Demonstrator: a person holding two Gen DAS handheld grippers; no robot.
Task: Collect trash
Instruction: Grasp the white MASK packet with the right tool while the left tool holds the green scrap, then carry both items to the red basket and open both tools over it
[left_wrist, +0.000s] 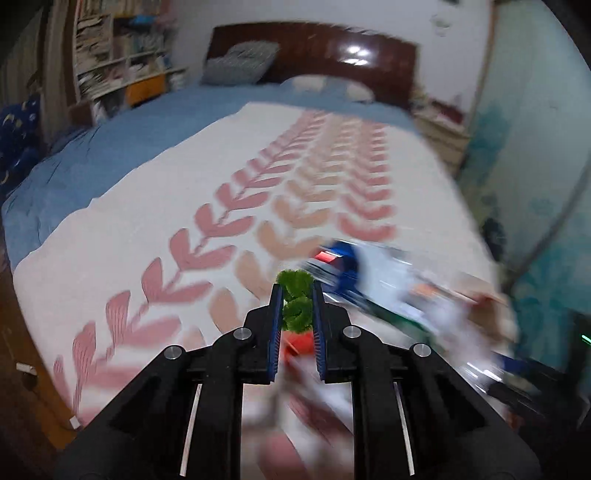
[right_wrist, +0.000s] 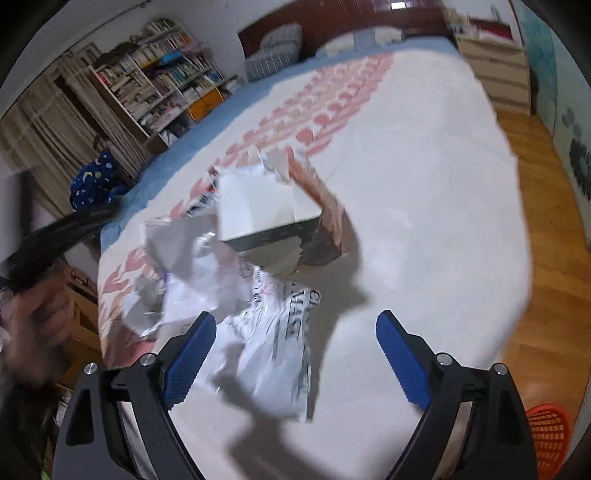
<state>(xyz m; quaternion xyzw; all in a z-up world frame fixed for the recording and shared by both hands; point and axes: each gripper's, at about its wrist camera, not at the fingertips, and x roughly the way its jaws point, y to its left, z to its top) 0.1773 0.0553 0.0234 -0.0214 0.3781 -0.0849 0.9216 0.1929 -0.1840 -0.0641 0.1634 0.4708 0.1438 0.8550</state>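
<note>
L gripper (left_wrist: 297, 295): you've got it pitched down over the bed (left_wrist: 110, 236), jaws clamped on a green frilly scrap (left_wrist: 295, 299) w/ a red base.
R gripper (right_wrist: 295, 332): angled down, jaws wide, nothing in 'em.
Trash: plastic bag (right_wrist: 273, 347) just ahead of R tips; white box (right_wrist: 262, 210) beyond, on the blanket.
Basket (right_wrist: 546, 435): orange, on floor, lower right.
</note>
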